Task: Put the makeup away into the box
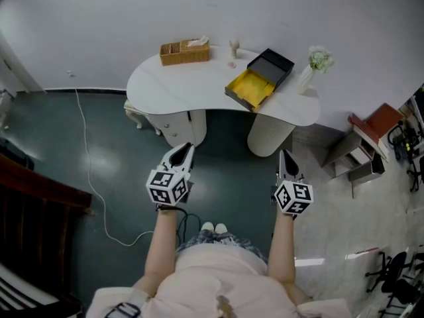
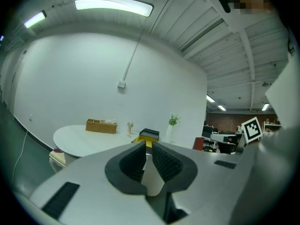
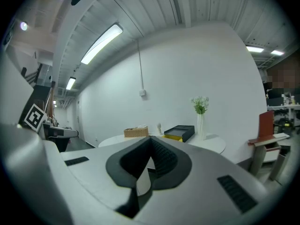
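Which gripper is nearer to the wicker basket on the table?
Left. The left gripper is straight in front of the wicker basket; the right gripper stands further to the right.

Grey left gripper (image 1: 190, 146) and right gripper (image 1: 284, 153) carry black-and-white marker cubes (image 1: 165, 187); pale pink top (image 1: 218, 285).

no readable text, labels, brands or numbers anywhere

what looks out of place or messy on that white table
Nothing spilled or broken. The black box with the yellow lining lies open, set at an angle near the front edge of the white curved table. The woven basket and the white vase of flowers stand upright.
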The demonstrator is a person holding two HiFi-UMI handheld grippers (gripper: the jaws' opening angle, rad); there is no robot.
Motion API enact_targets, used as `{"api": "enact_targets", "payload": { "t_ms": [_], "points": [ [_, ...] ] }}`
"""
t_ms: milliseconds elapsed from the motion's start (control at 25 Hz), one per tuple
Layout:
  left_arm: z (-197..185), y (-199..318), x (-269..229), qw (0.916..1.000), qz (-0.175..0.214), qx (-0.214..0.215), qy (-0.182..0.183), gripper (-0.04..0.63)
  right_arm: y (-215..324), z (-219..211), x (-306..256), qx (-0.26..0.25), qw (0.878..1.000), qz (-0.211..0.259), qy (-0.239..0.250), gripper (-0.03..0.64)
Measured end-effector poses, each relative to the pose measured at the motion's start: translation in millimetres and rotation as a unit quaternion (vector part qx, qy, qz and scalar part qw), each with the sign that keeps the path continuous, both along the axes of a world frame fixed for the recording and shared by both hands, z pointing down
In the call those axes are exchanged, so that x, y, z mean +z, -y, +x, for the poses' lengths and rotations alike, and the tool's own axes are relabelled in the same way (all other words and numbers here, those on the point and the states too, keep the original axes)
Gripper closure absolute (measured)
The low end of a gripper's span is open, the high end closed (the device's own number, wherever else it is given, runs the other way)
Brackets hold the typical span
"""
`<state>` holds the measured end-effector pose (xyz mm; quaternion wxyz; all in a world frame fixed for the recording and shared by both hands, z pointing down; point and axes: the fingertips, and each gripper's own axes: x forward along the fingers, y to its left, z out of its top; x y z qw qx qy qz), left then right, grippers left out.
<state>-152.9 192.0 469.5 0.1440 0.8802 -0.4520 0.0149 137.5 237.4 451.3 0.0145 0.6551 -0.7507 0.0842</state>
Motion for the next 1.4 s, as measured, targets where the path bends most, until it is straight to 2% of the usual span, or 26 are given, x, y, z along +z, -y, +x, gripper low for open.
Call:
{"api": "enact_targets", "payload": {
  "t_ms": [80, 240, 360, 520, 800, 1160, 1400],
  "points": [
    [0, 0, -1, 1.0, 0.004, 0.009, -0.001, 0.549, -1, 1, 1, 0.002, 1.0, -0.002, 0.001, 0.601],
    [-1, -2, -14, 0.9986, 0.029, 0.029, -0.034, 0.289, -2, 0, 2, 0.006, 1.0, -0.005, 0.003, 0.601],
    [-9, -3, -22, 0.9968, 0.05, 0.024, -0.057, 0.229, -3, -4, 2, 0.007, 1.0, -0.006, 0.008, 0.601],
    [-21, 0, -21, 0.9969, 0.052, 0.014, -0.058, 0.207, -1, -11, 0, 0.01, 1.0, -0.003, 0.013, 0.601],
    [-21, 5, -12, 0.997, 0.053, 0.032, -0.048, 0.206, -2, -24, -2, 0.016, 1.0, 0.011, 0.014, 0.601],
    [-6, 29, -9, 0.9966, 0.052, 0.053, -0.035, 0.206, 7, -4, 3, 0.053, 0.998, 0.016, 0.025, 0.601],
    [6, 63, -5, 0.9965, 0.053, 0.058, -0.029, 0.207, 40, 4, 7, 0.054, 0.998, 0.018, 0.029, 0.601]
  ]
}}
